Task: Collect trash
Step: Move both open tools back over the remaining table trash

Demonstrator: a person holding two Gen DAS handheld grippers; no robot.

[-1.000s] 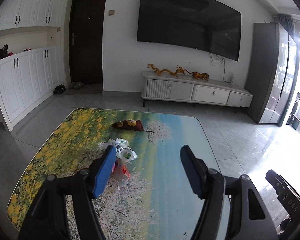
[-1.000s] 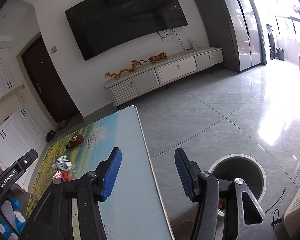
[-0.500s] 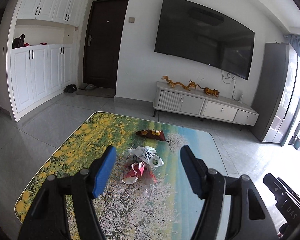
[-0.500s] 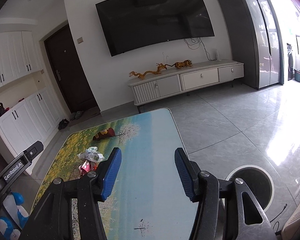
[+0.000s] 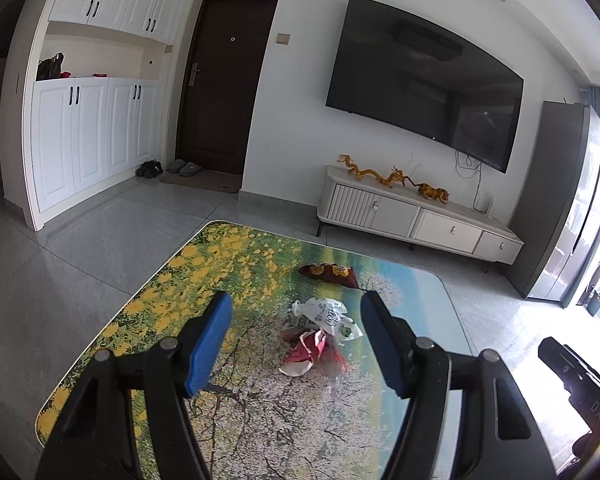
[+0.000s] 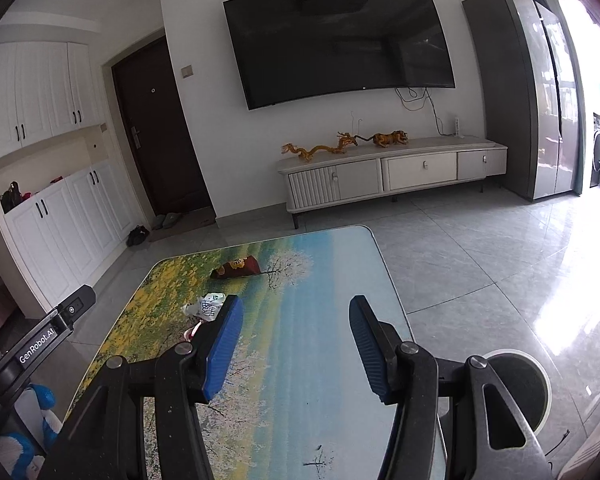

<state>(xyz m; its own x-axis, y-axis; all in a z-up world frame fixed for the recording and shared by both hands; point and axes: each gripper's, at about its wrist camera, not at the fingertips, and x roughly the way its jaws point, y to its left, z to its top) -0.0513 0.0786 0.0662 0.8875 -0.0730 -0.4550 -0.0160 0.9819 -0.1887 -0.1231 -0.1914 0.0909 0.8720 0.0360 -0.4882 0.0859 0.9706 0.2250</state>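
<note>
Crinkly white wrapper (image 5: 328, 316) and red wrapper (image 5: 308, 350) lie near the middle of the tabletop (image 5: 172, 276), now framed between the left gripper (image 5: 296, 344) fingers (before, they sat off to one side). Both it and the right gripper (image 6: 296, 346) gape empty. Grabbing looks next, with the bin (image 6: 520, 386) waiting on the floor.

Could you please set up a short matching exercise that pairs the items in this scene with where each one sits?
Things:
1. white wrapper
2. dark red snack bag
3. round bin
4. dragon figurine

Places:
A. on the TV cabinet
B. on the floor right of the table
C. farthest along the table
D. beside the red wrapper

Pairs: 1-D, 2-C, 3-B, 4-A
</note>
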